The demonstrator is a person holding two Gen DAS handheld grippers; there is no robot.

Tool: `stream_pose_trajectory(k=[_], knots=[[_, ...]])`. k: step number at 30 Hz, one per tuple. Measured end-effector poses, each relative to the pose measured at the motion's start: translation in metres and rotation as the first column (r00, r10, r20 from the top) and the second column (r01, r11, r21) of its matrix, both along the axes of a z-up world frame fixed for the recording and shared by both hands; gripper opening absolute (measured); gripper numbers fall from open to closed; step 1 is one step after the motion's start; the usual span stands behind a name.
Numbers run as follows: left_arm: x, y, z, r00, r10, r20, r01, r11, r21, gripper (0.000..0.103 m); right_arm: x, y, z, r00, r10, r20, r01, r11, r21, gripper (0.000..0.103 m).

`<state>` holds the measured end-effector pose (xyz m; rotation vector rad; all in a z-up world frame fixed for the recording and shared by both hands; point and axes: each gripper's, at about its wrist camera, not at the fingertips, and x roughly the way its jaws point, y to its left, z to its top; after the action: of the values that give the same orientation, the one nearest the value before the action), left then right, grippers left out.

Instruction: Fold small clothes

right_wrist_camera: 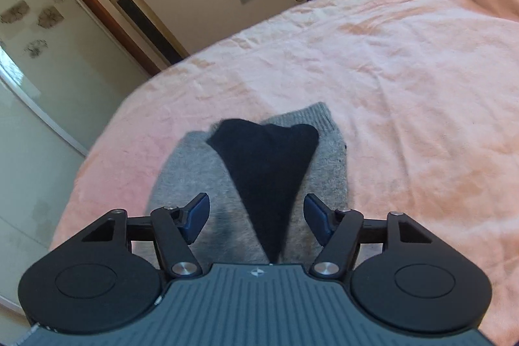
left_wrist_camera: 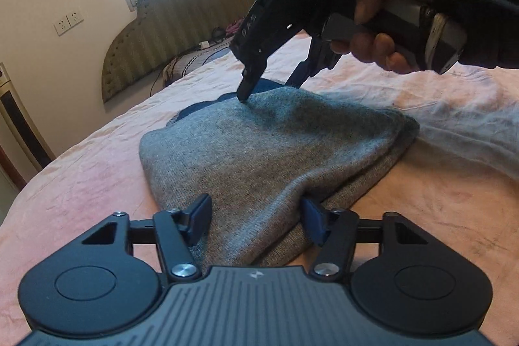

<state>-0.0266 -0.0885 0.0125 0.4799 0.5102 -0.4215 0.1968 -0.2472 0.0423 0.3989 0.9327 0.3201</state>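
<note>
The grey sweater [left_wrist_camera: 259, 151] lies folded on the pink bed cover [left_wrist_camera: 81, 171]. A brown headboard [left_wrist_camera: 181, 2] stands behind. The left gripper [left_wrist_camera: 256, 218] is half open, with sweater between its fingers. The right gripper [right_wrist_camera: 256, 216] is half open over the sweater's dark blue part [right_wrist_camera: 269, 164]; I cannot tell if either one pinches.

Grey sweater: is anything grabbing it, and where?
Left gripper: jaws straddle a bunched fold at the near edge of the grey sweater; whether they pinch it cannot be told. Right gripper: open over its far end, holding nothing.
</note>
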Motion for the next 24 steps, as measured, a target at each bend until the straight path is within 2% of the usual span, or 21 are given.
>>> stream_pose_trajectory(k=[1,2,3,4,5,8,10,11,12,13,14,15,16,17,18,19,20,21,23,24], knots=[[0.003,0.001,-0.001,1.000,-0.001,-0.015,0.001,1.000,-0.007,0.035,0.002,0.006,-0.005,1.000,0.020,-0.001,-0.020,1.000,-0.002,0.030],[0.005,0.003,0.001,1.000,-0.002,-0.031,0.002,1.000,-0.023,0.018,0.001,0.009,-0.005,0.999,0.035,0.019,-0.035,0.999,0.000,0.022],[0.004,0.005,0.003,0.999,-0.008,-0.042,0.006,0.999,-0.044,0.009,-0.004,0.011,0.000,0.998,0.045,0.054,-0.044,0.999,-0.019,0.018],[0.002,0.008,0.005,0.999,-0.021,-0.047,0.018,0.998,-0.066,0.009,-0.011,0.009,0.007,0.993,0.061,0.106,-0.057,0.998,-0.039,0.013],[-0.001,0.010,0.005,0.998,-0.040,-0.049,0.037,0.997,-0.074,0.008,-0.015,0.003,0.010,0.991,0.056,0.123,-0.052,0.998,-0.035,0.013],[-0.003,0.011,-0.009,0.997,-0.047,-0.059,0.044,0.998,-0.054,0.007,-0.011,-0.026,-0.014,0.998,-0.025,0.059,0.029,0.997,-0.066,0.009],[-0.003,0.014,-0.010,0.998,-0.041,-0.054,0.037,0.996,-0.083,0.007,-0.019,-0.034,-0.021,0.997,-0.028,0.066,0.029,1.000,-0.005,0.010],[-0.003,0.016,-0.007,0.997,-0.044,-0.059,0.038,0.995,-0.096,0.009,-0.022,-0.036,-0.019,0.998,-0.037,0.060,0.036,0.999,0.020,0.013],[-0.006,0.020,-0.003,0.996,-0.057,-0.063,0.049,0.992,-0.120,0.009,-0.027,-0.039,-0.016,0.997,-0.047,0.053,0.044,0.998,0.051,0.026],[-0.008,0.027,0.003,0.995,-0.071,-0.069,0.060,0.987,-0.151,0.009,-0.034,-0.043,-0.012,0.997,-0.051,0.056,0.047,0.996,0.071,0.050],[-0.011,0.035,0.010,0.993,-0.077,-0.084,0.061,0.981,-0.187,0.013,-0.042,-0.046,-0.008,0.997,-0.052,0.064,0.047,0.996,0.082,0.064],[-0.014,0.046,0.017,0.990,-0.086,-0.111,0.057,0.969,-0.240,0.023,-0.052,-0.052,-0.004,0.995,-0.056,0.077,0.048,0.994,0.093,0.084],[-0.014,0.061,0.023,0.986,-0.087,-0.142,0.039,0.950,-0.310,0.034,-0.063,-0.057,-0.002,0.995,-0.053,0.083,0.043,0.992,0.115,0.087],[-0.012,0.076,0.027,0.983,-0.072,-0.170,0.001,0.924,-0.383,0.069,-0.071,-0.062,-0.004,0.997,-0.036,0.065,0.026,0.989,0.146,0.086],[-0.008,0.092,0.030,0.980,-0.032,-0.198,-0.062,0.889,-0.453,0.100,-0.077,-0.066,-0.008,0.999,-0.021,0.034,0.015,0.986,0.168,0.086],[0.000,0.109,0.029,0.973,0.019,-0.230,-0.140,0.839,-0.525,0.103,-0.083,-0.068,-0.013,1.000,-0.010,0.008,0.008,0.983,0.182,0.085],[0.011,0.123,0.026,0.958,0.056,-0.283,-0.218,0.782,-0.584,0.101,-0.089,-0.067,-0.018,1.000,0.006,-0.010,-0.004,0.981,0.192,0.084],[0.026,0.134,0.020,0.927,0.074,-0.367,-0.302,0.727,-0.617,0.101,-0.094,-0.063,-0.022,0.999,0.027,-0.022,-0.022,0.981,0.193,0.078],[0.056,0.149,-0.001,0.842,0.042,-0.539,-0.446,0.616,-0.649,0.100,-0.105,-0.054,-0.024,0.999,0.052,-0.005,-0.050,0.982,0.181,0.075],[0.065,0.150,-0.011,0.809,0.014,-0.588,-0.485,0.580,-0.654,0.097,-0.106,-0.049,-0.025,0.997,0.075,-0.017,-0.071,0.980,0.184,0.063]])
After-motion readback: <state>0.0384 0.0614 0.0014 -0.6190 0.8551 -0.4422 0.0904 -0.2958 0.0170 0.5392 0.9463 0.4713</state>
